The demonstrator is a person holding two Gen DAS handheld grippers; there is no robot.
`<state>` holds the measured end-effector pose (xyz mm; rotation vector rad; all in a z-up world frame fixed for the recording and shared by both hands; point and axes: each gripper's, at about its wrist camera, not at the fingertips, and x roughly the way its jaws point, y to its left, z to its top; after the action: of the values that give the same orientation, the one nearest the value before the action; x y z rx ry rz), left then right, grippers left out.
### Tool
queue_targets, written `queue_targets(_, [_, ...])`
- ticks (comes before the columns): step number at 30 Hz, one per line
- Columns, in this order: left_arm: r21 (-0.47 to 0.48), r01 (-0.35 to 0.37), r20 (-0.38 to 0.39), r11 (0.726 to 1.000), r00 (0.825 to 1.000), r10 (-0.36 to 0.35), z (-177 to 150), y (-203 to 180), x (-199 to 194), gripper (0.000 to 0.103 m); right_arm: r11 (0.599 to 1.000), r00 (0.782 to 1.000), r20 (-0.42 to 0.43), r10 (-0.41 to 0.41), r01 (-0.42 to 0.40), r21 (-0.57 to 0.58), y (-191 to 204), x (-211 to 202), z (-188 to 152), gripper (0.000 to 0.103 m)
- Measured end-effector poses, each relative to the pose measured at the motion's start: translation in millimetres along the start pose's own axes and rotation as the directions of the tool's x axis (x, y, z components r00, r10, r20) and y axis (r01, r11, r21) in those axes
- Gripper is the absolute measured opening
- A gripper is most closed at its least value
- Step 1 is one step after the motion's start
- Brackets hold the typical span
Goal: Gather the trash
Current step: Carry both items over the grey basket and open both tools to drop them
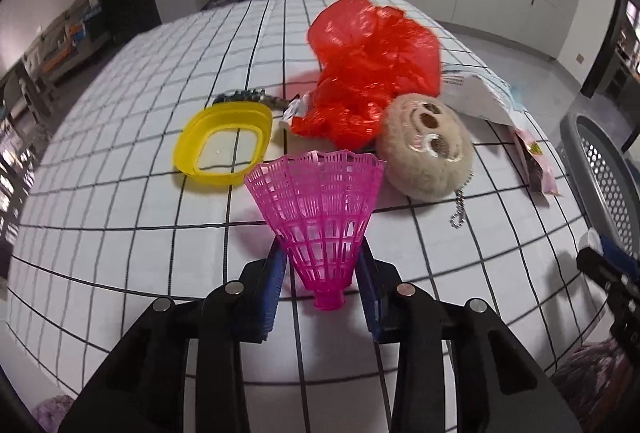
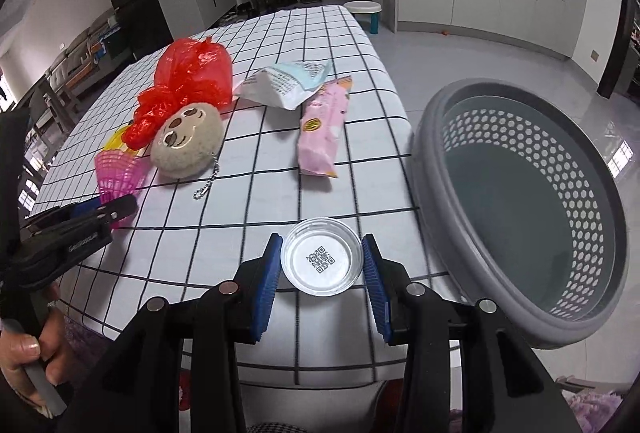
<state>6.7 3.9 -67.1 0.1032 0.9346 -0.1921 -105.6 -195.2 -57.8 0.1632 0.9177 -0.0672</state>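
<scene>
Left gripper [image 1: 322, 273] clamps a pink shuttlecock [image 1: 318, 209]; right gripper [image 2: 322, 271] clamps a clear lid [image 2: 320, 261], gray basket [image 2: 520, 201] at 2 o'clock.

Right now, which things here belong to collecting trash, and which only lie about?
Trash job: red plastic bag, white packet, pink wrapper, clear lid, pink shuttlecock, grey basket.
Lying about: plush keychain, yellow ring.

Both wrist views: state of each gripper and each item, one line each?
left gripper: shut on pink shuttlecock
right gripper: jaws around clear lid, contact unclear
grey basket: empty, beside table
red plastic bag: crumpled
white pouch: torn open
pink wrapper: lying flat
sloth plush: face up
</scene>
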Motion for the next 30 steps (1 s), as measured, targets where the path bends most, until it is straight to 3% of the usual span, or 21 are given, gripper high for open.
queue_targets(5, [0.044, 0.032, 0.01, 0.999, 0.999, -0.032, -8.9, -13.3, -17.7, 0.034, 1.0, 1.0, 0.013, -0.006, 0.005, 0.027, -14.1, -7.6, -2.4, 0.039])
queue_targets(17, [0.195, 0.148, 0.066, 0.969, 0.984, -0.164, 6.8, -101.0, -60.6, 0.035, 0.982, 0.997, 0.046, -0.06, 0.05, 0.18, -85.1, -38.8, -7.6, 0.039])
queue_targets(24, [0.279, 0.204, 0.085, 0.938, 0.968, -0.236, 24.3, -165.3, -69.6, 0.036, 0.958, 0.981, 0.084, -0.174, 0.148, 0.247, -145.2, -74.8, 2.7, 0.039])
queue_targets(30, [0.322, 0.264, 0.051, 0.909, 0.954, -0.295, 40.1, -214.1, -65.9, 0.036, 0.938, 0.968, 0.078, -0.238, 0.209, 0.275, -190.7, -91.1, 8.2, 0.039])
